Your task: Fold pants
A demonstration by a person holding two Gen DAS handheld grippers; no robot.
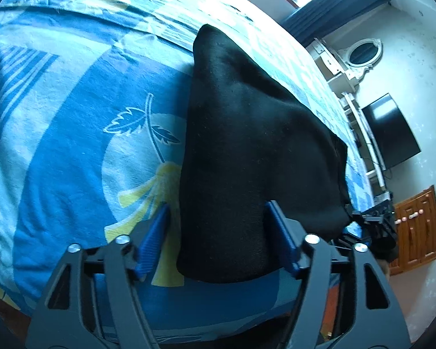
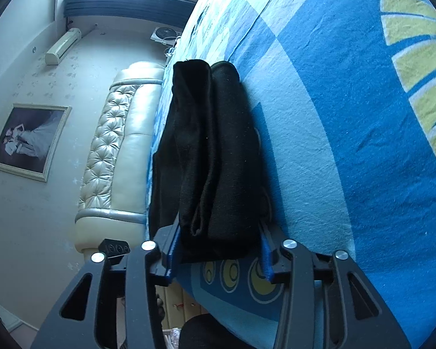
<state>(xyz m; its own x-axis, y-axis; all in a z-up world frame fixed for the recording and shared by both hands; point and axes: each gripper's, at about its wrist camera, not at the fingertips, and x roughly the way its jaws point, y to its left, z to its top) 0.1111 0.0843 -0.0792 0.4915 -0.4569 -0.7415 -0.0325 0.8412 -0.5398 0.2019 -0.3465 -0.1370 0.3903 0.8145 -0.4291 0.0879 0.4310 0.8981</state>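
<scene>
The bed (image 1: 58,151) is taking up most of the room, spread with a blue sheet patterned in pale circles and yellow leaves; its padded cream headboard (image 2: 122,151) is standing against the wall under a framed picture (image 2: 29,141), and a dark screen (image 1: 392,133) is hanging on the opposite wall. The pants (image 1: 247,151) are lying on the sheet near the bed's edge, black and already doubled into a thick, narrow bundle; from the right wrist view their stacked layers (image 2: 215,151) are showing along the near end.

The left tool (image 1: 218,238) is standing well open around the near corner of the bundle; its blue pads (image 1: 282,232) are sitting either side of the cloth, with a clear gap on one side, so it is gripping nothing. The right tool (image 2: 218,250) is standing partly open at the other near corner; the folded edge is sitting between its pads, and they appear to be resting beside the cloth rather than pinching it.

To my eye a fold is just being set down and let go; the bundle looks close to finished. The next move is calling for both tools to draw back clear without dragging the top layer, then perhaps to press or square the stack.
</scene>
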